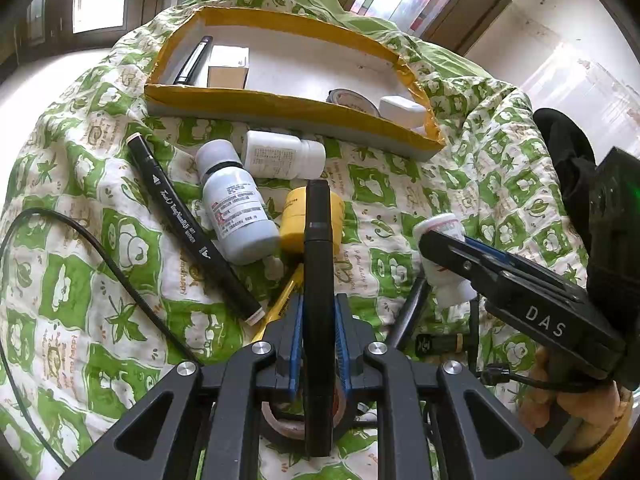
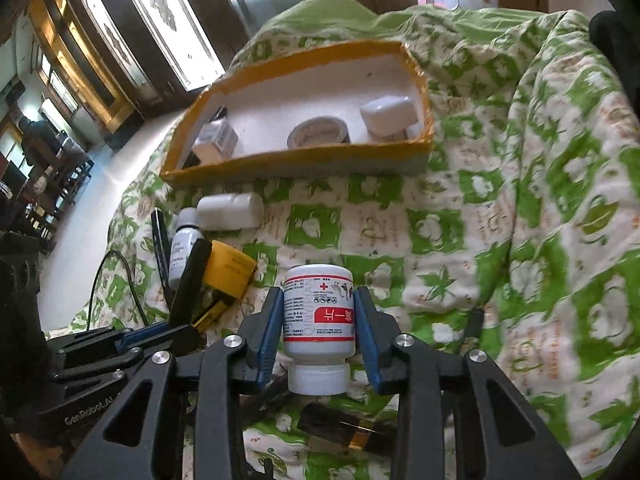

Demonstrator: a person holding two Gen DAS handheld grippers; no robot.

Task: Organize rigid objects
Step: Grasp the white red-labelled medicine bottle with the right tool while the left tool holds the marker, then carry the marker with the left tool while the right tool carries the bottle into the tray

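My left gripper (image 1: 318,320) is shut on a long black stick-shaped object (image 1: 318,240), which points away from me over the bedspread. It also shows at the left of the right wrist view (image 2: 192,280). My right gripper (image 2: 319,294) is shut on a white bottle with a red label (image 2: 319,312), its cap toward the camera. In the left wrist view the bottle (image 1: 438,224) hangs just above the cloth at the right. The yellow-rimmed white box (image 1: 280,102) lies beyond, holding a black pen (image 1: 194,60), a small carton (image 1: 228,68), a tape roll (image 1: 352,100) and a white charger (image 1: 402,110).
On the green-and-white bedspread lie a black marker (image 1: 192,228), a grey bottle (image 1: 236,208), a white bottle (image 1: 280,154), a yellow jar (image 1: 294,220), a yellow pencil (image 1: 280,304) and a dark tube (image 2: 344,428). A tape roll (image 1: 288,420) sits under my left gripper. A black cable (image 1: 100,248) crosses the left.
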